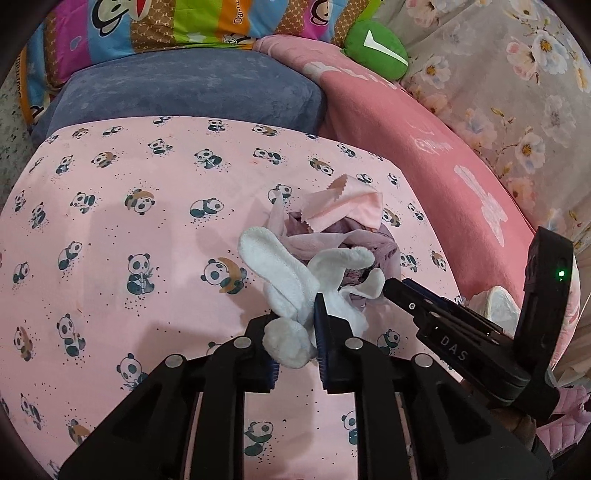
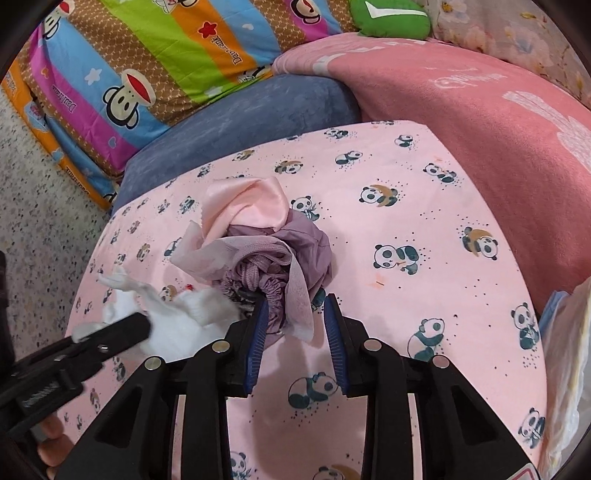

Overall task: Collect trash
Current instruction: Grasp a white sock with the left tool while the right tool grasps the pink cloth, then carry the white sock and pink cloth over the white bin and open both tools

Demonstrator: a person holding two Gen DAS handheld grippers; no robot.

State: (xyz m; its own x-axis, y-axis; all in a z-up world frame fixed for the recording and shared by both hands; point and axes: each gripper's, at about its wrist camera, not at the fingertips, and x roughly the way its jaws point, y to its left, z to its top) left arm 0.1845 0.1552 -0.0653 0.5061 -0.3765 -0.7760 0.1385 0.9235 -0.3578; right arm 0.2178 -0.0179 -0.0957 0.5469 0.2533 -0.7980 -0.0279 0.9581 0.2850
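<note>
A heap of scraps lies on the pink panda sheet (image 1: 110,206): a white fluffy cloth (image 1: 291,280), a pale pink cloth (image 1: 351,206) and a mauve bundle (image 1: 373,254). My left gripper (image 1: 295,325) is shut on the near end of the white cloth. In the right wrist view the mauve bundle (image 2: 280,254) and a pink strip (image 2: 299,295) sit between the pads of my right gripper (image 2: 295,317), which stands open around their near edge. The white cloth (image 2: 177,325) lies to its left under the left gripper (image 2: 110,328). The right gripper also shows in the left wrist view (image 1: 391,288).
A blue-grey cushion (image 1: 192,88), a striped cartoon quilt (image 1: 147,26), a coral-pink blanket (image 1: 424,140) and a green plush (image 1: 376,48) border the sheet's far side. A white plastic bag (image 2: 569,369) sits at the right edge. Speckled floor (image 2: 40,229) lies left.
</note>
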